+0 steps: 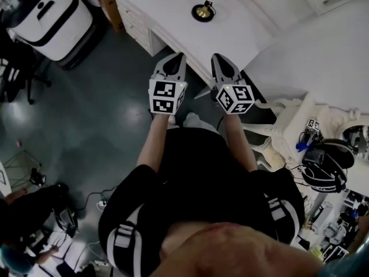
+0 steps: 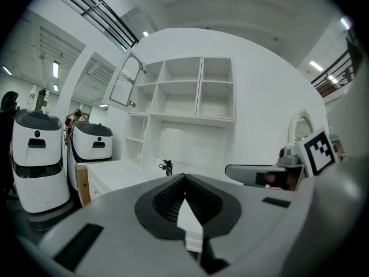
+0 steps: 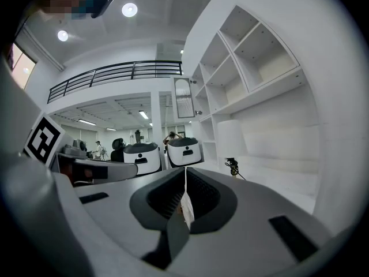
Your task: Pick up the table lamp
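The table lamp (image 1: 203,10) stands on the white desk (image 1: 173,7), seen from above as a dark round top with a brass base. In the left gripper view the lamp (image 2: 168,154) is small and far off, straight beyond the jaws. In the right gripper view the lamp (image 3: 231,143) shows its white shade on a dark stem, to the right of the jaws. My left gripper (image 1: 177,56) and right gripper (image 1: 217,57) are side by side short of the desk edge, both shut and holding nothing. Up close, the left gripper (image 2: 184,178) and right gripper (image 3: 185,171) each show their jaws meeting.
White shelves (image 2: 184,91) rise behind the desk. Two white robots (image 2: 36,154) stand to the left, near a wood-sided drawer unit (image 1: 109,4). A cluttered bench with headphones (image 1: 323,166) lies at the right. A person crouches on the dark floor (image 1: 86,120) at lower left.
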`<move>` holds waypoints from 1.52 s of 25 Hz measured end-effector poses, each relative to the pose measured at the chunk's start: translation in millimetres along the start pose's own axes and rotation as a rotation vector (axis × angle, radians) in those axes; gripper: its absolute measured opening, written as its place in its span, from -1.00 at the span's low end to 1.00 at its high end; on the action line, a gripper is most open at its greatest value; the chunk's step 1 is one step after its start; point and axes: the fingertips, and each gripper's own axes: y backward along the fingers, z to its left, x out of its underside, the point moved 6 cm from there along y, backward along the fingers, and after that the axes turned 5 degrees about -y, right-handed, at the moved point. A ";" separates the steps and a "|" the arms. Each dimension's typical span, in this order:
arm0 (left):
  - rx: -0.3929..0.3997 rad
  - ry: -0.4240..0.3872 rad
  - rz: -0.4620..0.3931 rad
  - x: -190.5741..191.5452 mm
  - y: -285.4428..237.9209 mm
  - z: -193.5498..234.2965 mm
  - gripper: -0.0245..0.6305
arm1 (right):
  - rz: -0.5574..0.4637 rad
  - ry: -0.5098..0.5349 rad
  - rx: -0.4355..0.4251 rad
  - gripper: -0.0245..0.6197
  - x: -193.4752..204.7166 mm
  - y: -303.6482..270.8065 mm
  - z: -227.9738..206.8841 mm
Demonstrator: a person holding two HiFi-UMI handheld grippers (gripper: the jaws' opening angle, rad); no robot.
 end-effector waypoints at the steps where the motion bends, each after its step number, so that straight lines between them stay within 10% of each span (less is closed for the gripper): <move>1: -0.005 -0.003 0.001 -0.9 -1.8 2.9 -0.90 | 0.001 -0.001 0.000 -0.85 0.6 -3.3 -0.5; 26: 0.092 0.034 0.106 33.7 -94.7 18.6 -0.90 | 0.036 0.054 0.028 -0.83 24.7 -77.0 -42.5; 38: 0.114 -0.017 0.212 42.8 -179.1 73.7 -0.90 | 0.045 0.012 0.071 -0.46 53.6 -188.1 -117.2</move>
